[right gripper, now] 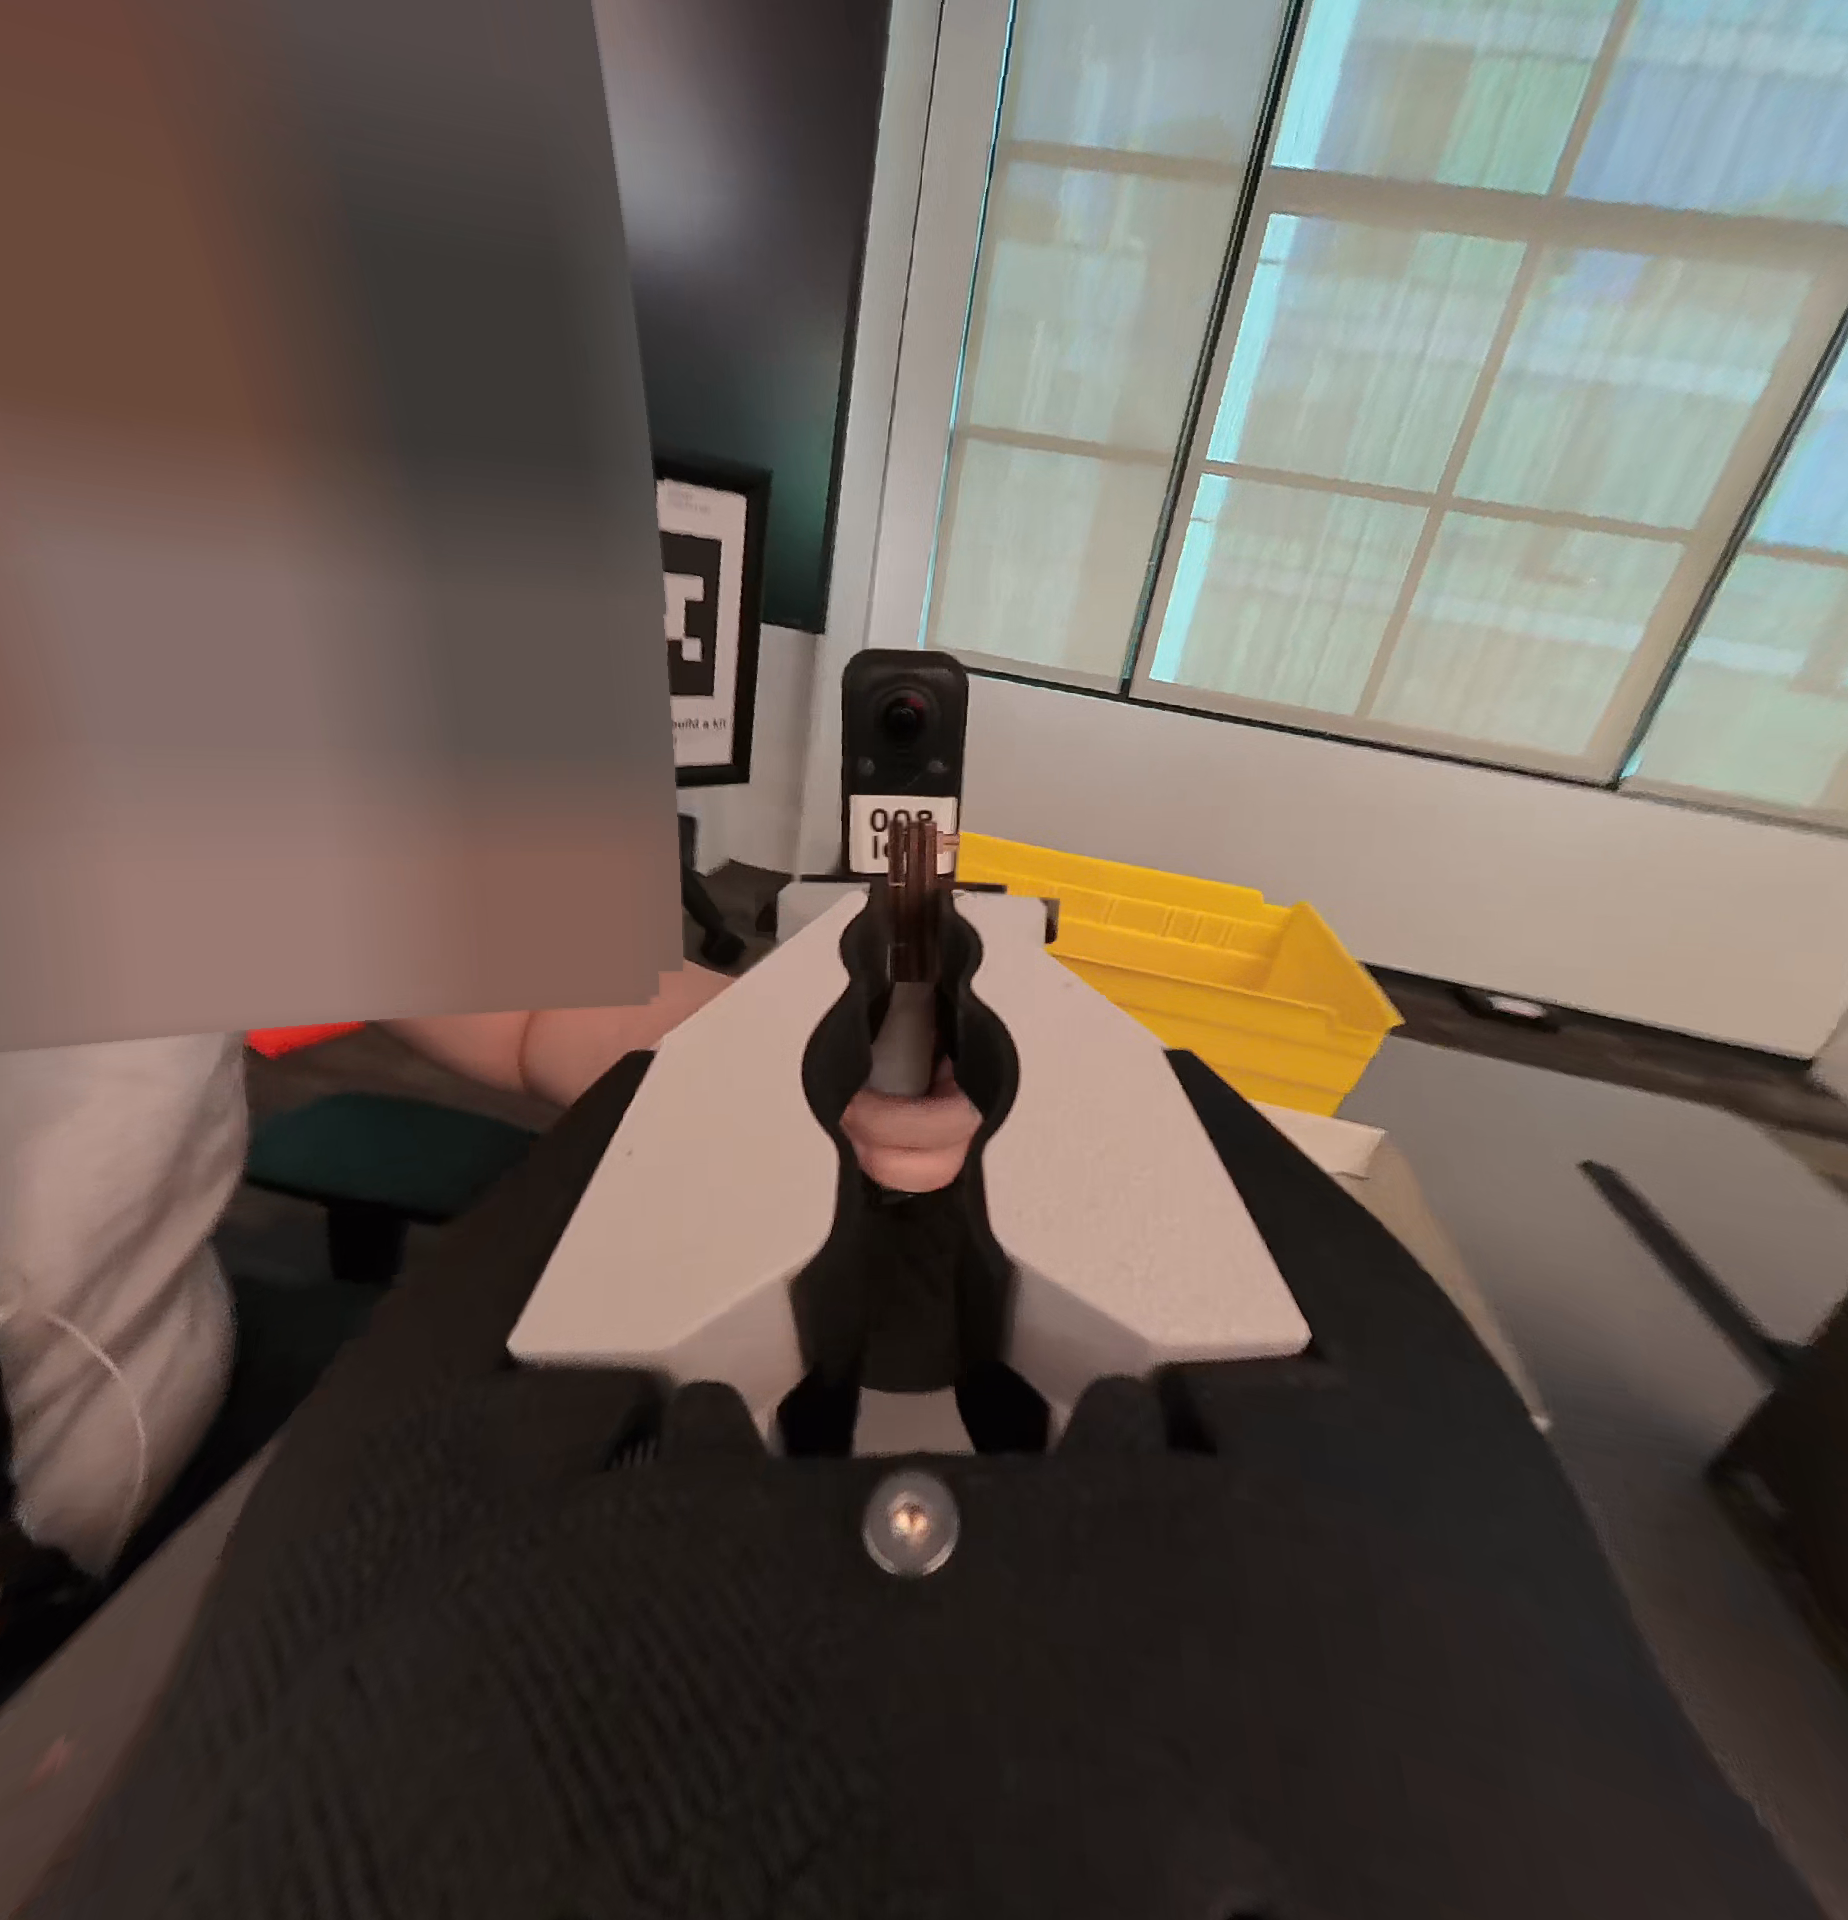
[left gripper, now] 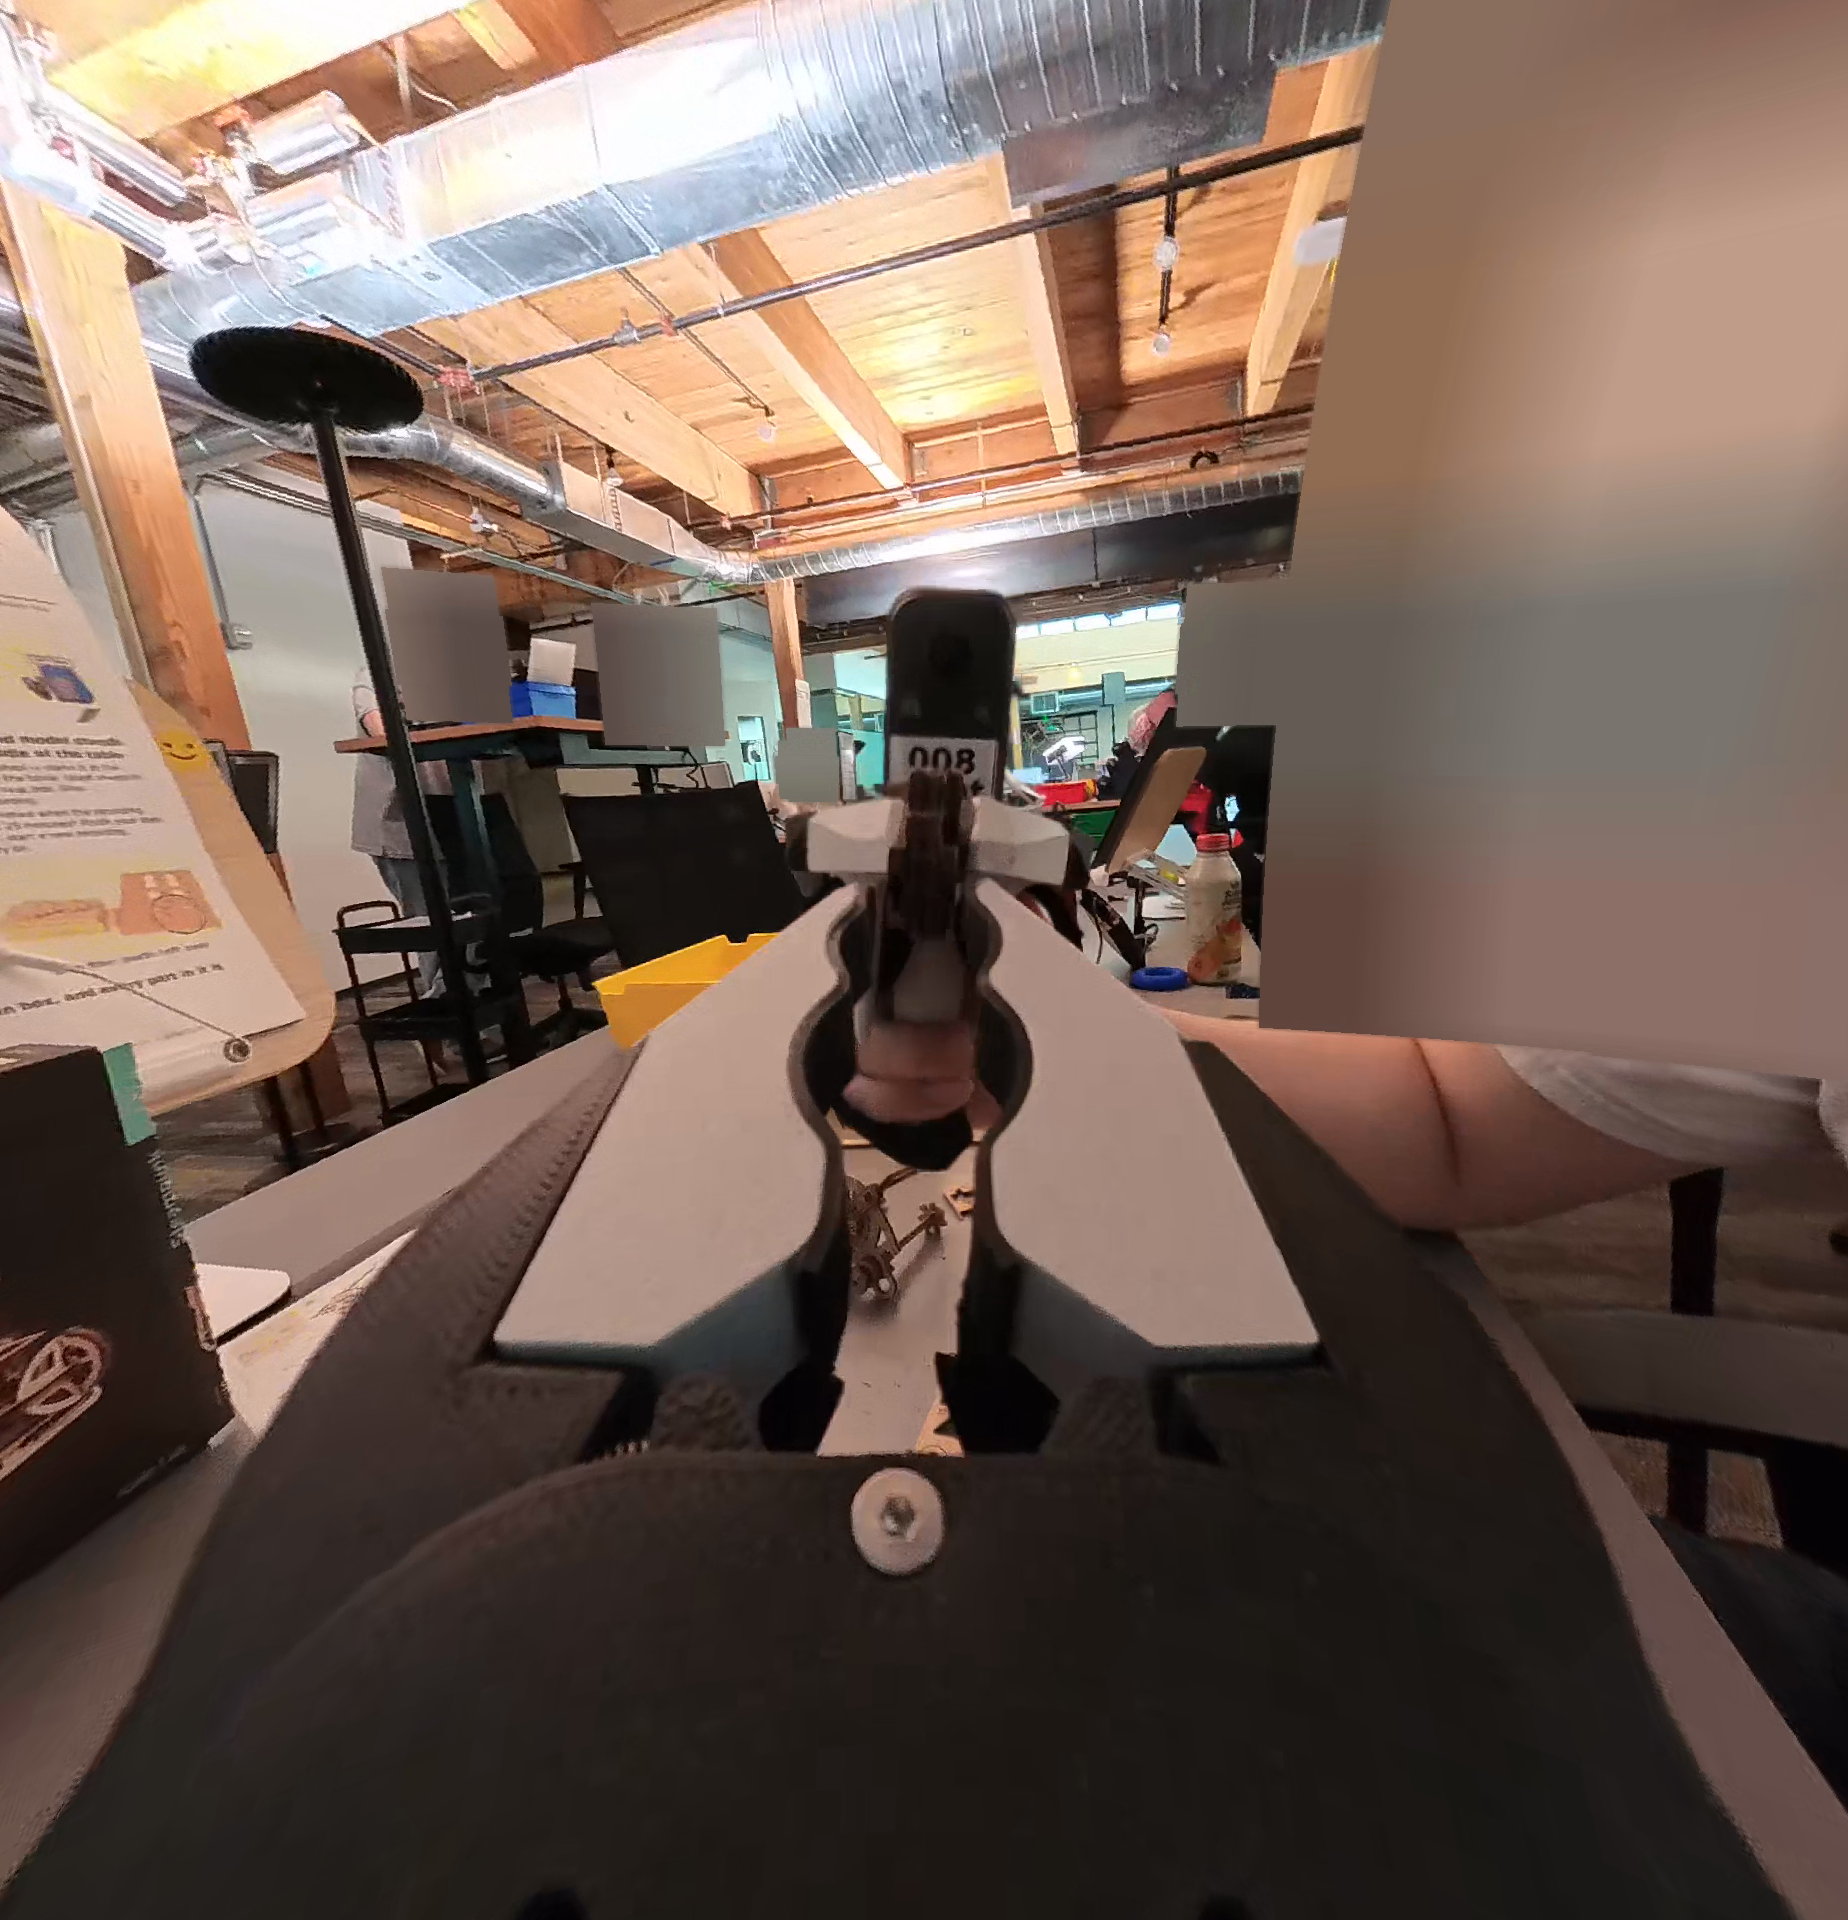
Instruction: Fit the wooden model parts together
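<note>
You hold one small dark-brown wooden model part (left gripper: 925, 852), a stack of thin laser-cut plates seen edge-on, up in the air between your two grippers, which face each other tip to tip. Your left gripper (left gripper: 925, 883) has its two grey fingers drawn narrow and pinching the part near their tips. Your right gripper (right gripper: 912, 914) is likewise drawn narrow and clamps the same part (right gripper: 912, 894) from the opposite side. In each view you see the other gripper's one black camera with a white tag just behind the part.

Below the left gripper, a cluster of loose pale wooden gear pieces (left gripper: 884, 1236) lies on the grey table (left gripper: 380, 1174); their count is too small to tell. One dark kit box (left gripper: 68, 1309) stands at your left, one printed instruction sheet (left gripper: 78, 821) above it. One yellow plastic bin (right gripper: 1211, 977) sits on the table beyond, and one juice bottle (left gripper: 1214, 909) farther off.
</note>
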Demonstrator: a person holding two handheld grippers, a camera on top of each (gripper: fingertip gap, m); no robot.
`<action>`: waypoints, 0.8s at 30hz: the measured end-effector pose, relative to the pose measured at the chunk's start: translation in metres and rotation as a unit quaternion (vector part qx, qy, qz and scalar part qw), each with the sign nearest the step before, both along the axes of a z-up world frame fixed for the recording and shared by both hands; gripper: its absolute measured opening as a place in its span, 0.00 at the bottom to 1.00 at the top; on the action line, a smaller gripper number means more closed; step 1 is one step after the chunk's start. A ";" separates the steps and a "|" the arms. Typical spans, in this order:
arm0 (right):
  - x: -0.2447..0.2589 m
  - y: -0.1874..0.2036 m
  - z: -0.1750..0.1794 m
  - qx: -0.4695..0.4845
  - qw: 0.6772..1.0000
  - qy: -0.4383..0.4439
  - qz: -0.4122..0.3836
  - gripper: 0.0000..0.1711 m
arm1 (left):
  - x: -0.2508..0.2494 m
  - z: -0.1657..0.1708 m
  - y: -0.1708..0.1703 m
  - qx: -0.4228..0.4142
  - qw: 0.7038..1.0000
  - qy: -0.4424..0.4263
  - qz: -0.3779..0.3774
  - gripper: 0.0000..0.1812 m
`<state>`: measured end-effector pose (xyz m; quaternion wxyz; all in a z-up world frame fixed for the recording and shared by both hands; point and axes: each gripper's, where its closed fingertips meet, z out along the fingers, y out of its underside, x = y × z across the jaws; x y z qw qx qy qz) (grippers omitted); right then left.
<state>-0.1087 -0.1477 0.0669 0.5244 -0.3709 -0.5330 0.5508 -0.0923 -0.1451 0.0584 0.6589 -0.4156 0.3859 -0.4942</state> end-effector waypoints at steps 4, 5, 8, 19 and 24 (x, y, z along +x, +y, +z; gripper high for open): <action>-0.003 0.011 -0.002 -0.057 0.998 0.017 0.002 0.04 | -0.003 -0.002 0.009 -0.019 1.000 0.015 0.018 0.05; -0.003 0.013 -0.003 -0.065 0.998 0.019 0.002 0.04 | -0.003 -0.004 0.010 -0.033 0.999 0.021 0.011 0.05; -0.003 0.023 -0.003 -0.079 0.996 0.020 -0.023 0.13 | -0.005 -0.004 0.015 -0.086 0.996 0.011 -0.018 0.05; -0.011 0.027 0.000 -0.122 0.991 -0.003 -0.061 0.14 | -0.002 -0.009 0.018 -0.115 0.993 0.015 -0.031 0.05; -0.015 0.023 -0.003 -0.124 0.990 -0.023 -0.062 0.11 | 0.002 -0.012 0.016 -0.089 0.995 0.031 -0.015 0.05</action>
